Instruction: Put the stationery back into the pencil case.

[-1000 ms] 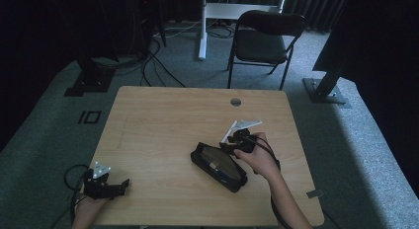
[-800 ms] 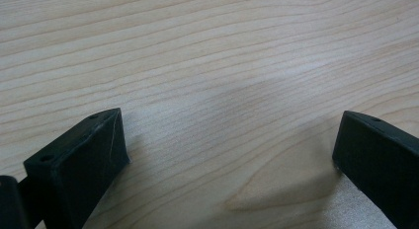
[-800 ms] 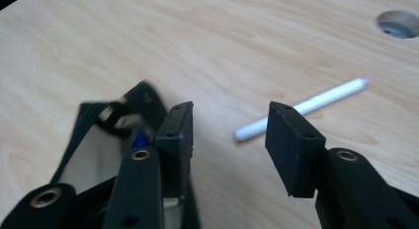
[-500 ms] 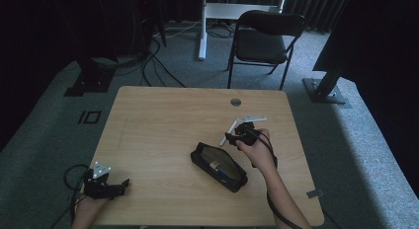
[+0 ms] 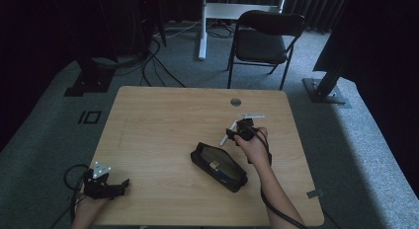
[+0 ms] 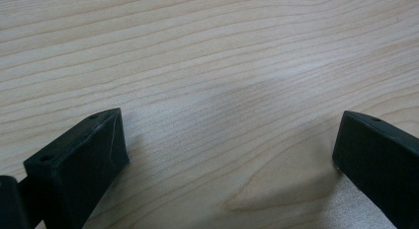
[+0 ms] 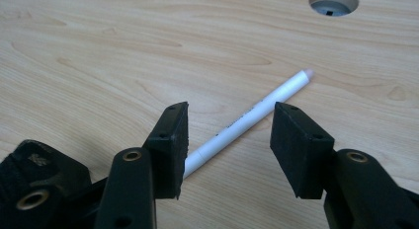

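A white pen (image 7: 257, 108) lies flat on the wooden table (image 5: 163, 120). My right gripper (image 7: 227, 145) hangs just over it with one jaw on each side. Those jaws have just been opening, and the pads stand clear of the pen. In the high view that right gripper (image 5: 236, 133) sits right of centre, with the pen (image 5: 225, 138) poking out on its left. A black pencil case (image 5: 217, 165) lies just in front of it, slanted. My left gripper (image 5: 111, 185) rests at the table's near left corner. In its own view, the left gripper (image 6: 232, 145) stands wide open over bare wood.
A round cable hole (image 5: 235, 101) is set in the table near the back edge, beyond the pen. A black chair (image 5: 264, 39) and white desk legs stand on the carpet behind the table. Cables trail on the floor at the left.
My right gripper has shifted a little away from the pencil case, toward the back of the table, and come down over the pen. The left gripper has stayed put.
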Motion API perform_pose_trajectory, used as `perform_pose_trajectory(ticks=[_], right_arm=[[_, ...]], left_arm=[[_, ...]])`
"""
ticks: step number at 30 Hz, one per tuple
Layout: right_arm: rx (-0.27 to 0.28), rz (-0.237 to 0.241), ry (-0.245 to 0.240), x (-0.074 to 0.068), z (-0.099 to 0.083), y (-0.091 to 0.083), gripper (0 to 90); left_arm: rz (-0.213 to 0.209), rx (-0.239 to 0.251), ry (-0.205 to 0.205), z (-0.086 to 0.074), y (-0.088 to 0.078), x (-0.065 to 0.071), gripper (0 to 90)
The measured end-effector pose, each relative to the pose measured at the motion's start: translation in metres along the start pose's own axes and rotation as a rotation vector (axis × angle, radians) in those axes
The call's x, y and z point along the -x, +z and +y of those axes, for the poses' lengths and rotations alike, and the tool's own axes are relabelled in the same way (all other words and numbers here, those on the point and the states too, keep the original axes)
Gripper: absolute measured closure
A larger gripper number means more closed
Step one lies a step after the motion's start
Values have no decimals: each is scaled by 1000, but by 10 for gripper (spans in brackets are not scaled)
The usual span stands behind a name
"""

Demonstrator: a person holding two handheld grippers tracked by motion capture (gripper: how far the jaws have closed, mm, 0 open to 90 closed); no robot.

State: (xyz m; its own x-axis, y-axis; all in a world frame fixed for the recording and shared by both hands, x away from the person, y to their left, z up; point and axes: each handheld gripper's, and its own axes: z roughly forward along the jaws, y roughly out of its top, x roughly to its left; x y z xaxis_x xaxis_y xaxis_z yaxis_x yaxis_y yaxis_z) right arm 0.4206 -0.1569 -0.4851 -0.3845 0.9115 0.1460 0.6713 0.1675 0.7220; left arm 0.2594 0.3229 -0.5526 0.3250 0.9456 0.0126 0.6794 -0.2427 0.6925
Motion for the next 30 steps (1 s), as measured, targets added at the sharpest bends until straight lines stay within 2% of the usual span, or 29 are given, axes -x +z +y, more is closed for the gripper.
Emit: perform_pose_trajectory(ticks=[4, 10, 20, 23, 25, 30], right_arm=[[-9, -21, 5, -1, -1, 9, 478], [-22, -45, 55, 0, -3, 22, 464], [-60, -58, 127, 2, -7, 40, 464], [-65, -70, 138, 2, -7, 43, 464], [-74, -88, 127, 2, -7, 46, 464], [-91, -92, 142, 3, -8, 53, 465]], left_arm=[[0, 0, 0, 0, 0, 0, 3], [0, 0, 0, 0, 0, 0, 3], [0, 0, 0, 0, 0, 0, 3], [0, 0, 0, 0, 0, 0, 3], [0, 0, 0, 0, 0, 0, 3], [0, 0, 0, 0, 0, 0, 3]])
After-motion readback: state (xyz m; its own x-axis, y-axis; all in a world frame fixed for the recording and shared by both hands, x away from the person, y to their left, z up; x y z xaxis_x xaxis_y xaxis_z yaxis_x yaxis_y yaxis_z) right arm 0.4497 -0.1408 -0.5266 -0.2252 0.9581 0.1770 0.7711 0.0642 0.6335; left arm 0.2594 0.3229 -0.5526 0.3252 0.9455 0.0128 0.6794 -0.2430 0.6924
